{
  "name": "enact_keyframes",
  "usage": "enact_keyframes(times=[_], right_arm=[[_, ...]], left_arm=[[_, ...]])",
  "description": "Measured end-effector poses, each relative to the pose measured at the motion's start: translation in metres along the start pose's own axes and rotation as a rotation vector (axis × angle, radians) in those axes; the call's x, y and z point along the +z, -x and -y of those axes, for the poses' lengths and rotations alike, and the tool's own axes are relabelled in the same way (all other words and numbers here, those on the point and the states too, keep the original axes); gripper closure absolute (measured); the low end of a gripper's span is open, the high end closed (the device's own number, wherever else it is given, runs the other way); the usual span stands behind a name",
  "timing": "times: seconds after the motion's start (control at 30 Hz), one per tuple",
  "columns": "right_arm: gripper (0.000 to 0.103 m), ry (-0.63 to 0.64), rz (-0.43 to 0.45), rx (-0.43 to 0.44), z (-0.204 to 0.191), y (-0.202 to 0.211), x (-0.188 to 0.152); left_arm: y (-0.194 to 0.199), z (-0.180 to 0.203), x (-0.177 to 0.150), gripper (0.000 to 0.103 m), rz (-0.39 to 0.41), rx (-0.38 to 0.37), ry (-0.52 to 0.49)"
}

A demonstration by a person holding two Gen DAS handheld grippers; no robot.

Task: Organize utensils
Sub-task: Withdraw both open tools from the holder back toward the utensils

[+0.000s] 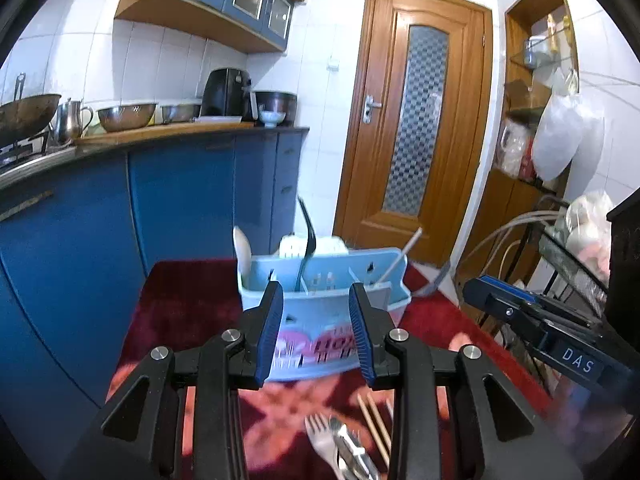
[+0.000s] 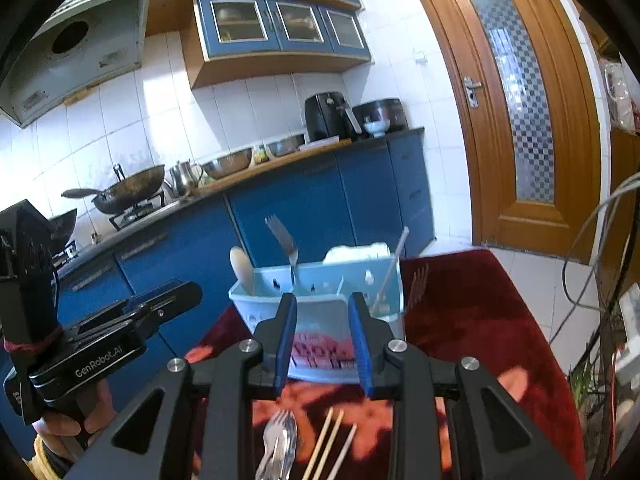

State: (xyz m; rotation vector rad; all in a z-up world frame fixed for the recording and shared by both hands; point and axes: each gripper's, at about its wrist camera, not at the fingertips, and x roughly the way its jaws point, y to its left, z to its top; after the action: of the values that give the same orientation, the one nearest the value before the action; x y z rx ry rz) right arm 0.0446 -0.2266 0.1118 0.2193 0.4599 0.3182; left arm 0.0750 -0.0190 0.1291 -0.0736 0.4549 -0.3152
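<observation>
A light blue utensil caddy (image 1: 320, 316) stands on a dark red cloth (image 1: 180, 304). In it are a pale spoon (image 1: 243, 246), an upright fork (image 2: 285, 242) and a leaning chopstick (image 2: 391, 268). On the cloth in front of it lie loose metal forks and spoons (image 2: 278, 446) and several wooden chopsticks (image 2: 328, 442). My left gripper (image 1: 316, 286) hovers just before the caddy, open, with nothing between its fingers. My right gripper (image 2: 322, 298) hovers beside it, also open and empty. Each one shows at the edge of the other's view.
A blue kitchen counter (image 2: 304, 200) runs behind the table with a wok (image 2: 128, 190), steel bowls (image 1: 126, 114) and an air fryer (image 1: 228, 92). A wooden door (image 1: 420, 120) is at the back right. Cables and a rack (image 1: 568, 248) crowd the right side.
</observation>
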Motion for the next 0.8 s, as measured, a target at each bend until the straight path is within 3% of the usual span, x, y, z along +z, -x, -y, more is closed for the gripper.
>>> enact_keyframes(times=[0.3, 0.8], right_arm=[[0.072, -0.045, -0.094, -0.041, 0.017, 0.004, -0.037], [0.067, -0.091, -0.236, -0.075, 0.046, -0.004, -0.082]], left_arm=[[-0.006, -0.004, -0.033, 0.069, -0.112, 0.002, 0.042], [-0.052, -0.014, -0.088, 0.069, -0.351, -0.001, 0.092]])
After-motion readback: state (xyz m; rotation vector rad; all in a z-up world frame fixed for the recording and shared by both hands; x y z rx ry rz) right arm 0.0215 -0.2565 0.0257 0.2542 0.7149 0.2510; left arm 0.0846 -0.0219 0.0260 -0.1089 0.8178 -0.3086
